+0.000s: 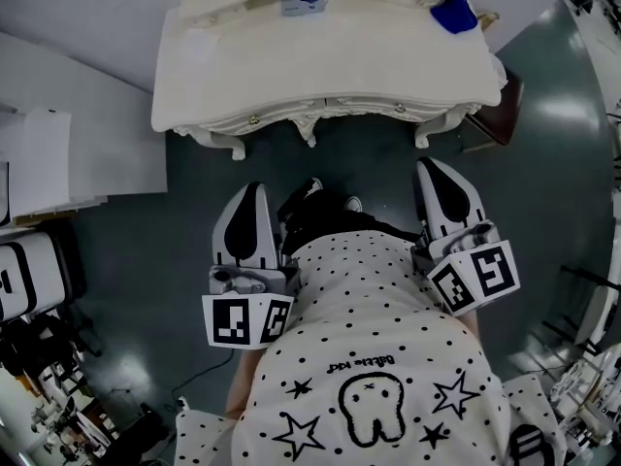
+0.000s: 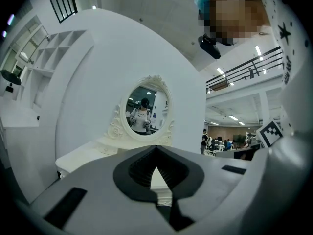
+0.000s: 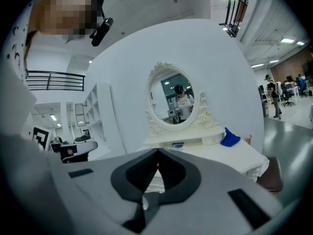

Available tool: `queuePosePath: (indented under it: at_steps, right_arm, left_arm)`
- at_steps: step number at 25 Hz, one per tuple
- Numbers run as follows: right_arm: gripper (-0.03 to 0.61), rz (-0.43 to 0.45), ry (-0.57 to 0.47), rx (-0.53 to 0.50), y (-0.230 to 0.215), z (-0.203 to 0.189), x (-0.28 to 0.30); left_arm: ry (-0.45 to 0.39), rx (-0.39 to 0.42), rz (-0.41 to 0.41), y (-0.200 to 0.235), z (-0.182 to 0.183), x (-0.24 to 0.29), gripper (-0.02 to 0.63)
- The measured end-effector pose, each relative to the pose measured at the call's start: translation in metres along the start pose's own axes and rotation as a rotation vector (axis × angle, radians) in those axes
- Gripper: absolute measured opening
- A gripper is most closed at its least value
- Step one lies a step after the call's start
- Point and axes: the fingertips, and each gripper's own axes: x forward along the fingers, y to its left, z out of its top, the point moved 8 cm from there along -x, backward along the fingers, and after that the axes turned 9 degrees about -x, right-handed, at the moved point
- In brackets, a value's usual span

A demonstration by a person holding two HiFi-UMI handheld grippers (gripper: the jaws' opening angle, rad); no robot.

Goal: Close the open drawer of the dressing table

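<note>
**Both grippers closed and empty, held back from the table**

Head view: The table (image 1: 320, 66) is seen from above across the top centre of the frame. Its drawer fronts (image 1: 369, 108) run along the near edge under the top, each with a small knob (image 1: 254, 119). Whether one stands open cannot be told from this angle. A blue thing (image 1: 453, 15) lies at the top's upper right. The left gripper (image 1: 250, 188) and right gripper (image 1: 428, 164) are held at mid-frame on either side of a dotted shirt (image 1: 369, 338). Both are pointed toward the table and are well apart from it.

Left gripper view: The jaws are seen together at the tips (image 2: 156, 147), with nothing clamped. Beyond them, the table (image 2: 83, 155) and its oval mirror (image 2: 146, 114) are seen at centre.

Right gripper view: The jaws meet at the tips (image 3: 157, 151), with nothing between them. The mirror (image 3: 176, 99) is seen above them, the tabletop (image 3: 234, 155) and the blue thing (image 3: 230, 138) to the right.
</note>
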Motion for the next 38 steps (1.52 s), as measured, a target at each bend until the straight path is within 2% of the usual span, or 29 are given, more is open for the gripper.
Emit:
queuePosePath:
  at_steps: [9, 16, 23, 30, 38]
  right_arm:
    - [0.009, 0.000, 0.003, -0.001, -0.0002, -0.0004, 0.0006]
    - [0.009, -0.002, 0.006, -0.001, -0.0011, -0.0004, 0.0008]
    - [0.009, -0.006, 0.009, 0.005, -0.0024, -0.0015, 0.0005]
    - [0.009, -0.006, 0.013, 0.010, -0.0024, -0.0017, 0.0006]
    - [0.009, -0.010, 0.014, 0.010, -0.0035, -0.0015, 0.0006]
  left_arm:
    - [0.037, -0.022, 0.010, 0.0000, -0.0030, 0.0007, 0.011]
    - [-0.015, -0.003, -0.008, -0.0001, 0.0015, 0.0033, 0.011]
    - [0.025, -0.004, 0.015, 0.0018, -0.0020, 0.0014, 0.011]
    - [0.004, -0.010, 0.020, 0.0018, -0.0002, 0.0034, 0.011]
    - [0.017, -0.018, 0.029, 0.0032, -0.0015, 0.0032, 0.011]
